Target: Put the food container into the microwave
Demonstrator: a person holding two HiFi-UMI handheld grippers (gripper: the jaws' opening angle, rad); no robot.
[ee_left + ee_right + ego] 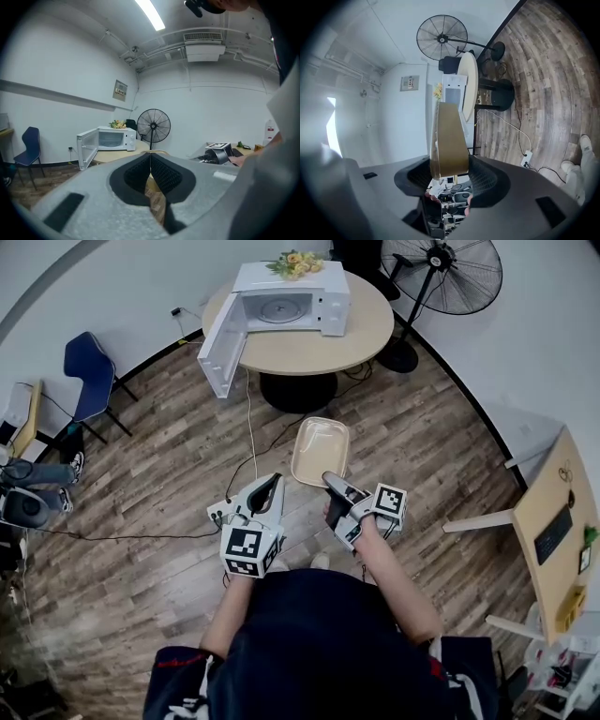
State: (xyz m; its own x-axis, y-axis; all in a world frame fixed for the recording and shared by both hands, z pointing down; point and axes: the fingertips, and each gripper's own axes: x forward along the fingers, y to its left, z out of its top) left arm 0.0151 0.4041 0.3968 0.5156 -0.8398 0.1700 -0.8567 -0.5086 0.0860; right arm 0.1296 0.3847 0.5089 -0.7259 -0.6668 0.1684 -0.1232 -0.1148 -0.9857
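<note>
The right hand-held gripper (330,480) pinches the food container (320,448) at its near edge; the left hand-held gripper (274,481) is pressed together, empty.

The fan (441,273) at one o'clock is cut by the top edge; the right gripper (330,480) covers the container's (320,448) near rim.

The shallow beige rectangular food container (321,449) looks like smooth, faintly glossy plastic. The far boxy white microwave (291,298) has a glossy shell and stands on a matt, pale-wood round table (361,338). The grey-brown plank floor (159,488) shows wood grain.
</note>
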